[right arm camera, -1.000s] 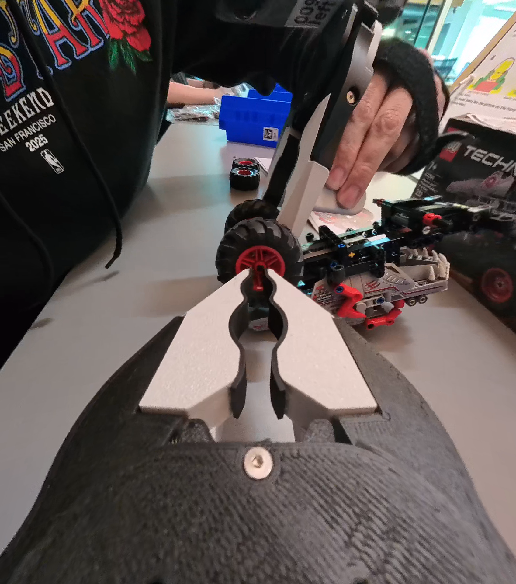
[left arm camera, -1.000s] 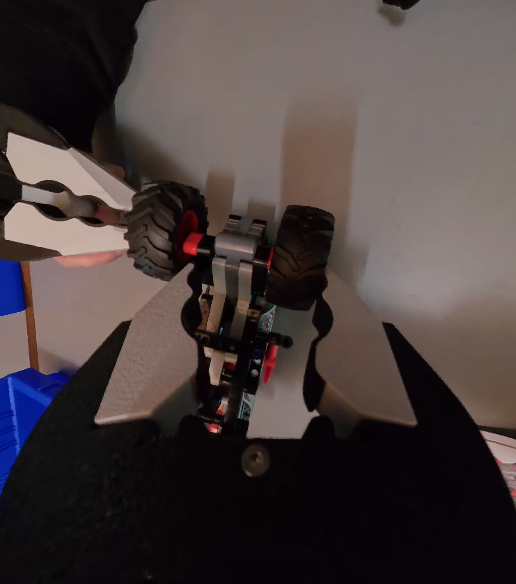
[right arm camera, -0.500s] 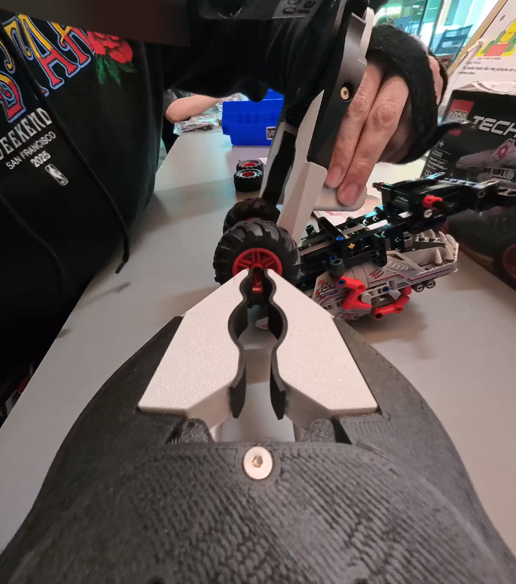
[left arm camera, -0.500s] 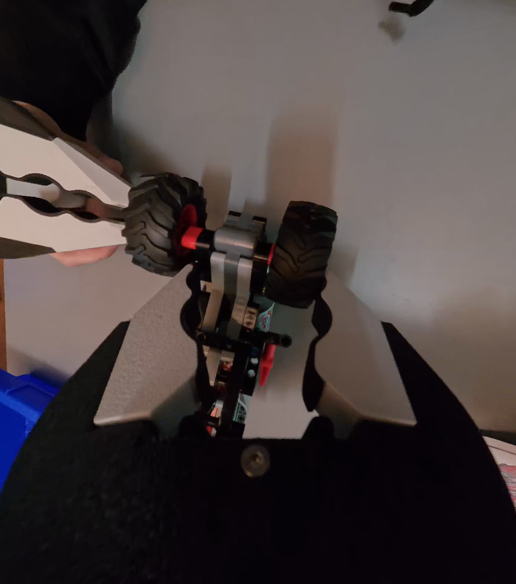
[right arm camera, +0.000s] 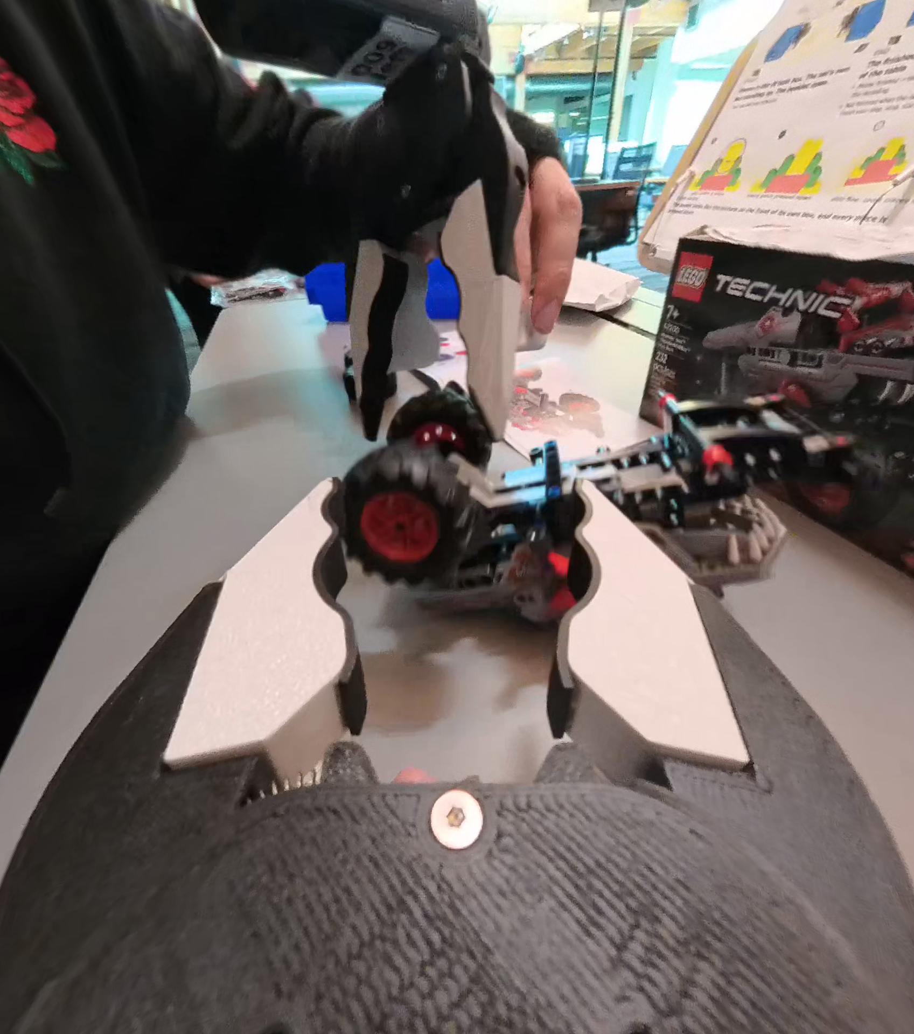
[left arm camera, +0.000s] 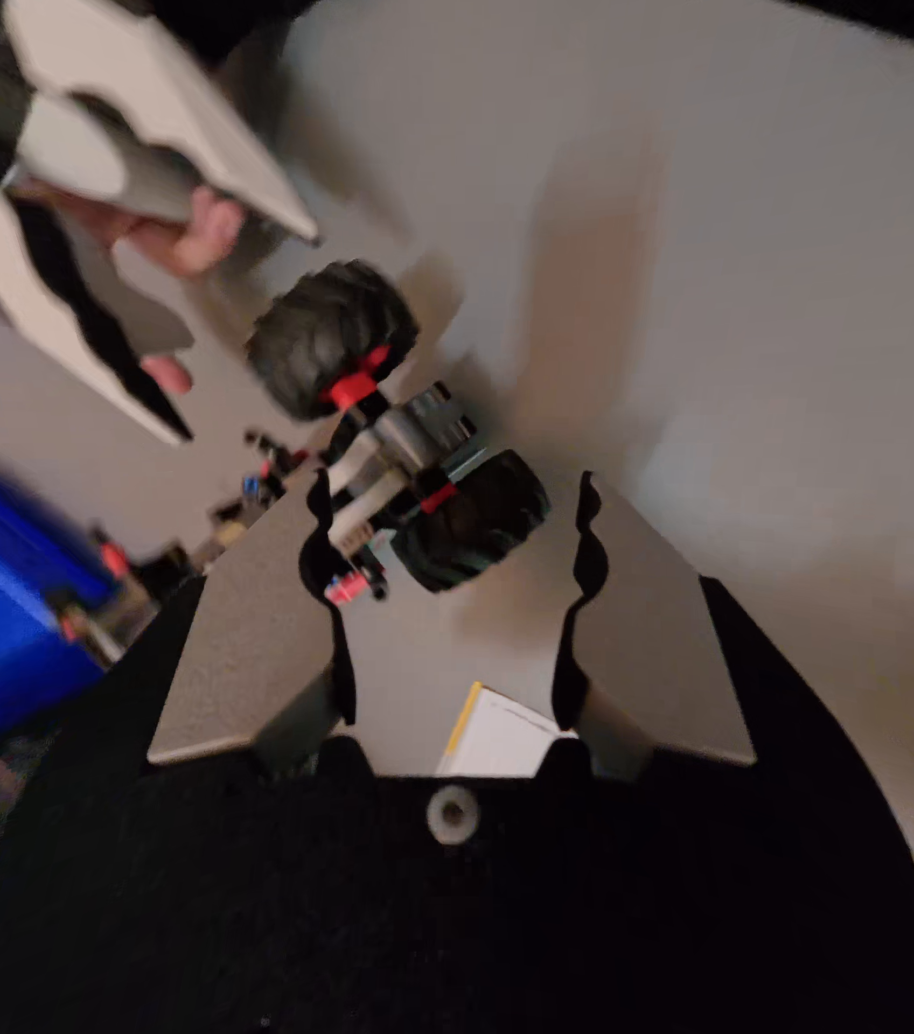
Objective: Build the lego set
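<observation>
The lego truck lies on the grey table, its red-hubbed wheels at twelve o'clock just past the right gripper, whose fingers are spread wide and empty. Above it hangs the left gripper, also spread, gripping nothing, its tips beside the far wheel. At two o'clock stands the set's box.

Left gripper jaws wide apart above truck chassis; right gripper likewise.

So on my table: one half-built truck with two wheels fitted, one set box, one blue bin, my two grippers.
</observation>
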Motion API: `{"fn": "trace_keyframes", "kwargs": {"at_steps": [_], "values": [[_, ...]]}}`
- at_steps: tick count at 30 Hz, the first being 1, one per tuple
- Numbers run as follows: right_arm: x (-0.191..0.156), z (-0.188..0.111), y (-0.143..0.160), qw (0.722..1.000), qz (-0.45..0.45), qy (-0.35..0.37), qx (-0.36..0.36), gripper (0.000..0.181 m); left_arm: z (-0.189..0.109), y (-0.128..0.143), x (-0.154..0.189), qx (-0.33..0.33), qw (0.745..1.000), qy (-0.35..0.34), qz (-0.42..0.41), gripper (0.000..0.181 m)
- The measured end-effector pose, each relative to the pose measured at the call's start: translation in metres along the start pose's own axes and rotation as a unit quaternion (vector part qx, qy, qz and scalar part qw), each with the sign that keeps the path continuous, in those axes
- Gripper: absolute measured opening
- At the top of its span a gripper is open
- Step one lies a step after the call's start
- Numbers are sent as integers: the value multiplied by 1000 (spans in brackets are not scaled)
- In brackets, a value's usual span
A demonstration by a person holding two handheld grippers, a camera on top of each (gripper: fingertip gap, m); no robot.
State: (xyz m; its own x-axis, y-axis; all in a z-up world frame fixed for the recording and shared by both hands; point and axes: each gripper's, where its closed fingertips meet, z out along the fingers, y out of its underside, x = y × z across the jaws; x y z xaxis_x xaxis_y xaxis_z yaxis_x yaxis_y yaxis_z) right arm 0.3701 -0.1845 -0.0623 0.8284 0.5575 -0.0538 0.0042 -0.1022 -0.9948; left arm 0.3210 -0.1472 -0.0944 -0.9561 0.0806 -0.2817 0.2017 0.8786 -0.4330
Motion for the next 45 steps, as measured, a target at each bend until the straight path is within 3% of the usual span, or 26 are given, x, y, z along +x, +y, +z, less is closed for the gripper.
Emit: {"fn": "trace_keyframes", "kwargs": {"at_steps": [2, 4, 6, 8, 10, 13, 22, 26, 29, 33, 36, 38, 41, 45], "values": [[-1, 9, -3, 999, -7, 33, -16, 79, -9, 1, -1, 26, 991, -34, -127, 86], [-3, 17, 9, 996, 0, 57, -62, 82, -12, 1, 0, 70, 964, -61, -250, 86], [-8, 25, 14, 994, 7, 80, -74, 85, -11, -8, 2, 135, 942, -89, -296, 80], [-8, 28, 13, 991, 0, 114, -69, 77, -10, -12, -2, 166, 936, -141, -276, 74], [-13, 30, 14, 990, -13, 125, -70, 60, -5, -7, -10, 156, 934, -182, -265, 66], [-10, 29, 12, 982, -13, 171, -81, 55, 9, 4, -7, 119, 941, -176, -263, 63], [-13, 31, 15, 969, -13, 221, -112, 42, 2, 5, -3, 155, 932, -207, -255, 58], [-18, 35, 9, 974, -1, 208, -91, 52, 1, 11, 0, 152, 931, -219, -248, 59], [-15, 17, -13, 973, 36, 223, -35, 56, -4, 21, 4, 147, 931, -217, -256, 58], [13, -12, -20, 956, 118, 269, 17, 56, -20, 11, 2, 208, 919, -211, -260, 59], [44, -25, -7, 931, 194, 308, 28, 60, -36, 6, -3, 247, 908, -200, -272, 63], [56, -25, 7, 919, 260, 295, 21, 64, -49, 11, -16, 281, 882, -202, -321, 59], [67, -19, 21, 911, 318, 262, 11, 66, -51, 46, -46, 287, 807, -197, -477, 60], [67, 4, 30, 905, 382, 186, 2, 68, -34, 59, -75, 314, 754, -112, -565, 56]]}}
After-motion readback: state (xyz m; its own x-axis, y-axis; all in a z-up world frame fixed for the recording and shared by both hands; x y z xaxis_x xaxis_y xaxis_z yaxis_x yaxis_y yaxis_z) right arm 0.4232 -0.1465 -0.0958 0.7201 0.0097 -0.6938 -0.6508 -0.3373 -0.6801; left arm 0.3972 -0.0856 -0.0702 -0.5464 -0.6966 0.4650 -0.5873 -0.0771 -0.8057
